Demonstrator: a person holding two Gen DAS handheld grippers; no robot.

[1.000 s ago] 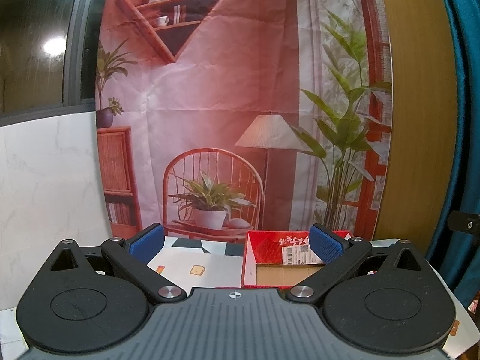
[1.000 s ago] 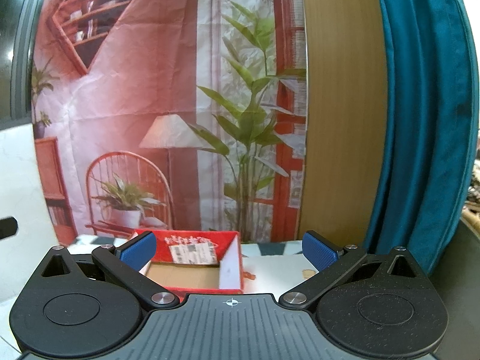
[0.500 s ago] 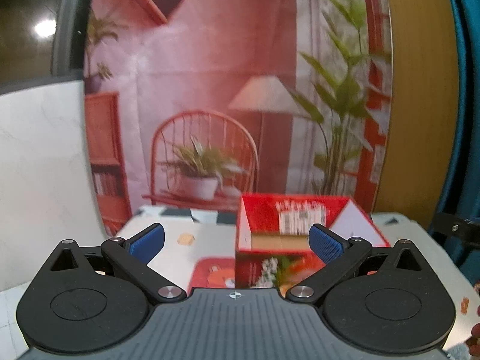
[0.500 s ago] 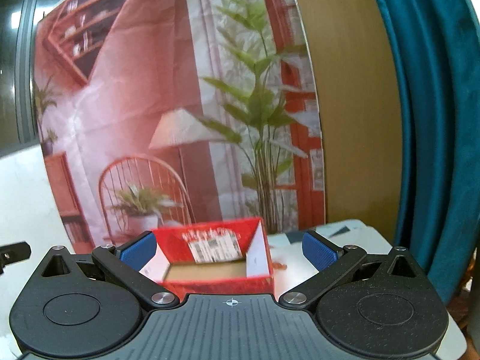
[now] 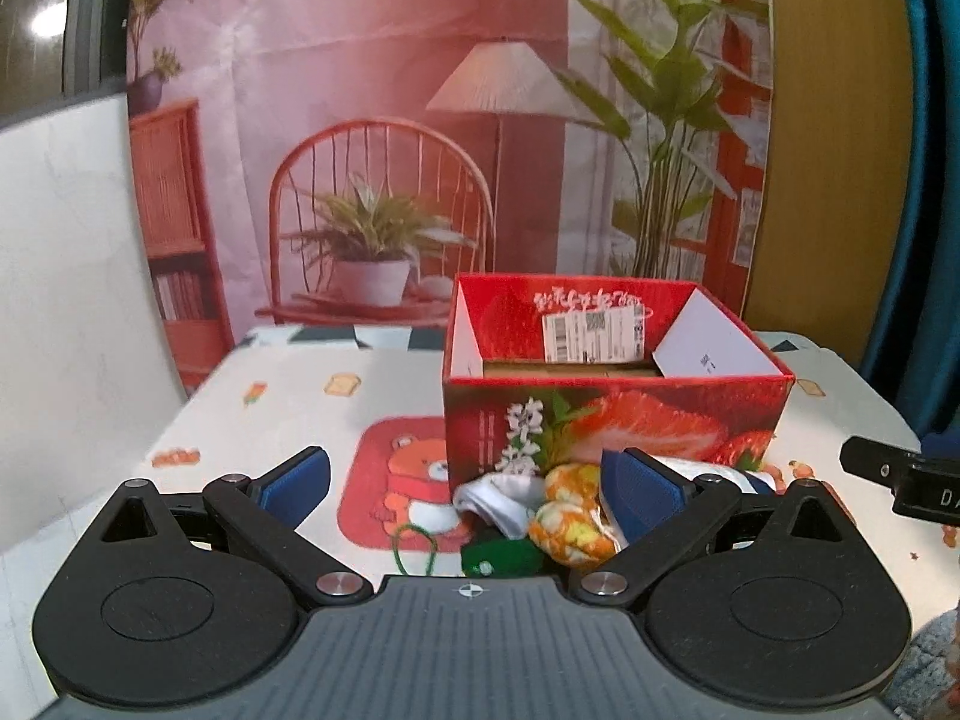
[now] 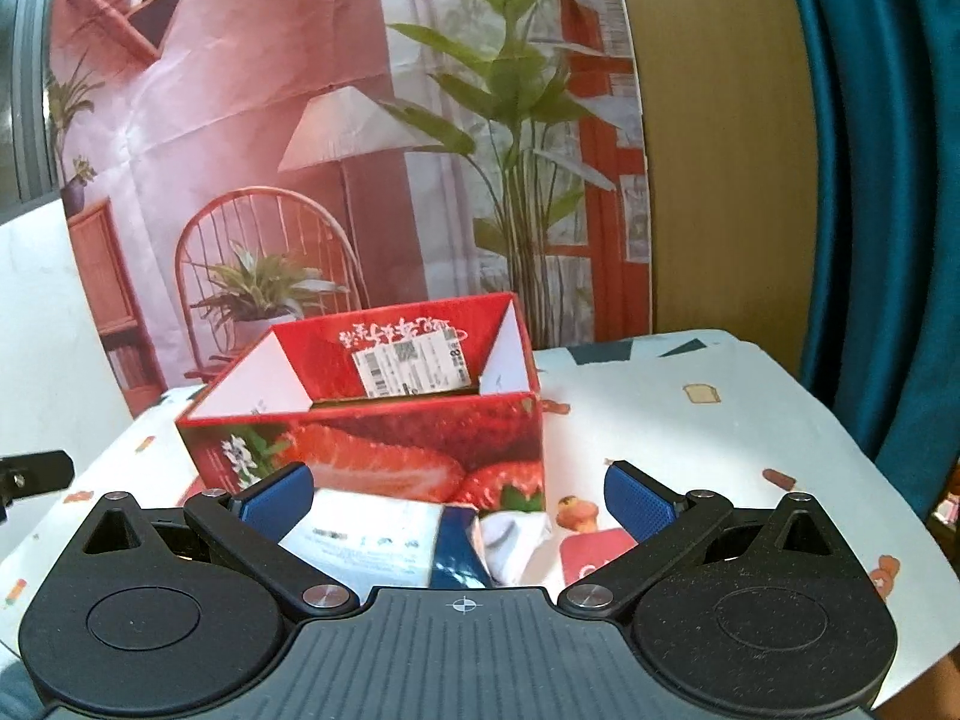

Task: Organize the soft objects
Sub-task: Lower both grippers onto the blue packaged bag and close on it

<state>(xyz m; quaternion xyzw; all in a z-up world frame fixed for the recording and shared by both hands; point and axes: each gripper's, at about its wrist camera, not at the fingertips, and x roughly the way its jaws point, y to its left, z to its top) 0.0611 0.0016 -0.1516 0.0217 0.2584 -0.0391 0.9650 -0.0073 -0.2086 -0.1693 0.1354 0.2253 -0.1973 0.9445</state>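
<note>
A red strawberry-print box (image 5: pixel 612 414) stands open-topped on the table (image 5: pixel 300 414); it also shows in the right wrist view (image 6: pixel 372 444). In front of it lies a heap of soft things: an orange and yellow plush (image 5: pixel 570 516), a white cloth (image 5: pixel 498 498), a green piece with a green loop (image 5: pixel 498 558). My left gripper (image 5: pixel 474 483) is open, hovering just before this heap. In the right wrist view a white and blue packet (image 6: pixel 384 534) and a white cloth (image 6: pixel 516 534) lie between the fingers of my open right gripper (image 6: pixel 459 495), not gripped.
A printed backdrop (image 5: pixel 420 120) with a chair and lamp hangs behind the table. A teal curtain (image 6: pixel 870 180) and a wooden panel (image 6: pixel 720 150) stand at the right. The table cover carries a red bear patch (image 5: pixel 402 480). The other gripper's tip (image 5: pixel 900 480) shows at the right.
Both grippers have tilted down and moved closer to the table, so the box's front and the soft heap have come into view. Both stay open.
</note>
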